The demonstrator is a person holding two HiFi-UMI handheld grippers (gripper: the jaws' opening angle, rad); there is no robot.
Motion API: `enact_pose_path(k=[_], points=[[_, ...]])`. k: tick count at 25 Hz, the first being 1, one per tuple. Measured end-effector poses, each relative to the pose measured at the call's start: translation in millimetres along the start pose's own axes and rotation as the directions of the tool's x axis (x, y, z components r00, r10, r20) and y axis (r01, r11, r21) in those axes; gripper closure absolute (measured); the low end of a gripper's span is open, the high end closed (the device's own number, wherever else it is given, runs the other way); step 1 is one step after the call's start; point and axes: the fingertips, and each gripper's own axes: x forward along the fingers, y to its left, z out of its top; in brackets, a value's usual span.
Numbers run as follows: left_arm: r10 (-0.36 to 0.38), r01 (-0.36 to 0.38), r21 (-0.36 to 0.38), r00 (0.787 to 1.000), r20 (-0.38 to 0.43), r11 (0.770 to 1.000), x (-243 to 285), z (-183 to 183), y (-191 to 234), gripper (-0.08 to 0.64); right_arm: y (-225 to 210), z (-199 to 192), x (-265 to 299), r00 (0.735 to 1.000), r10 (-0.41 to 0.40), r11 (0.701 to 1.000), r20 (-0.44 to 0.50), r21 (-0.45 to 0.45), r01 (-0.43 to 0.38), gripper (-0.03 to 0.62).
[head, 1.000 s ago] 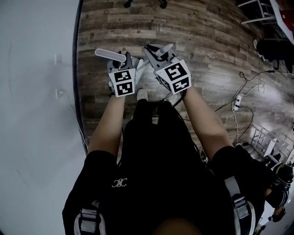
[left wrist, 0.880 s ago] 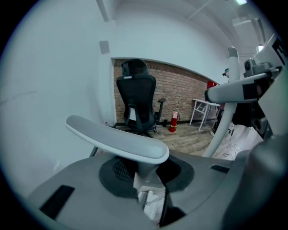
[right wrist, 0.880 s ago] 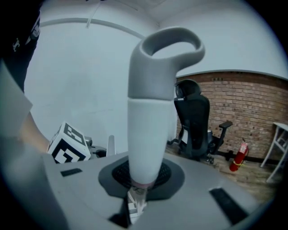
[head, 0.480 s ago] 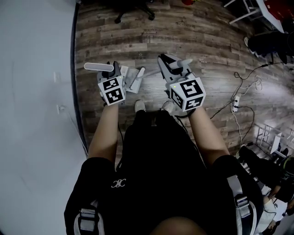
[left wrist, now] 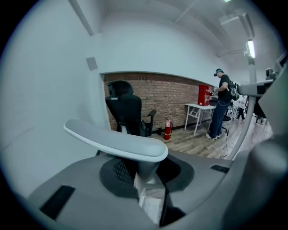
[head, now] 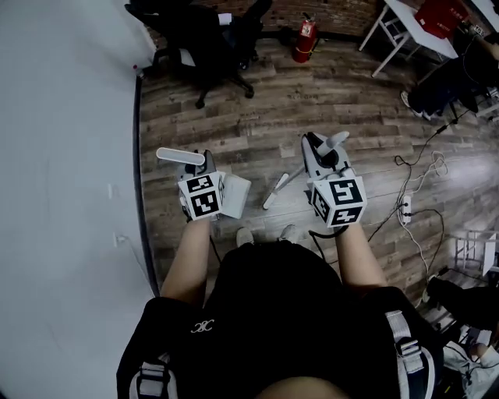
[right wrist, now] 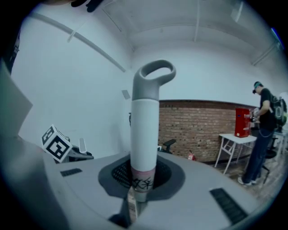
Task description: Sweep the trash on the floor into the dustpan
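In the head view my left gripper (head: 203, 167) is shut on the grey handle of the dustpan (head: 180, 156). The dustpan's white pan (head: 235, 195) hangs just right of it, above the wooden floor. My right gripper (head: 321, 154) is shut on the broom's handle (head: 336, 142), and the broom's head (head: 275, 191) points down-left towards the pan. The left gripper view shows the grey handle bar (left wrist: 116, 141) standing up out of my left gripper (left wrist: 149, 182). In the right gripper view, the white broom handle with a grey loop (right wrist: 145, 126) rises from my right gripper (right wrist: 138, 184). I see no trash on the floor.
A white wall (head: 62, 195) runs along the left. A black office chair (head: 209, 37) and a red fire extinguisher (head: 303, 39) stand at the far end, with white table legs (head: 394, 23) to their right. Cables and a power strip (head: 405, 206) lie at the right. A person (left wrist: 222, 104) stands by a table.
The two grippers have moved apart, the left to the left and the right to the right, carrying dustpan and broom. The head view has tilted up, bringing chair and extinguisher into sight.
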Motion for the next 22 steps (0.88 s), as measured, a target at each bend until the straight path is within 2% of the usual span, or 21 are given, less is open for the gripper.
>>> enact_pose_path(k=[6, 13, 22], points=[[-0.095, 0.09, 0.089, 0.994, 0.057, 0.992, -30, 46, -52, 0.466, -65, -7, -37, 0.993, -0.117, 0.993, 0.013, 0.014, 0.117, 0.551], [-0.178, 0.164, 0.113, 0.974, 0.137, 0.98, -44, 87, -107, 0.468, -125, -19, -72, 0.975, -0.221, 0.974, 0.022, 0.052, 0.219, 0.551], [-0.278, 0.26, 0.136, 0.951, 0.136, 0.956, -28, 95, -169, 0.468, -171, -32, -88, 0.96, -0.277, 0.958, 0.033, 0.085, 0.273, 0.551]])
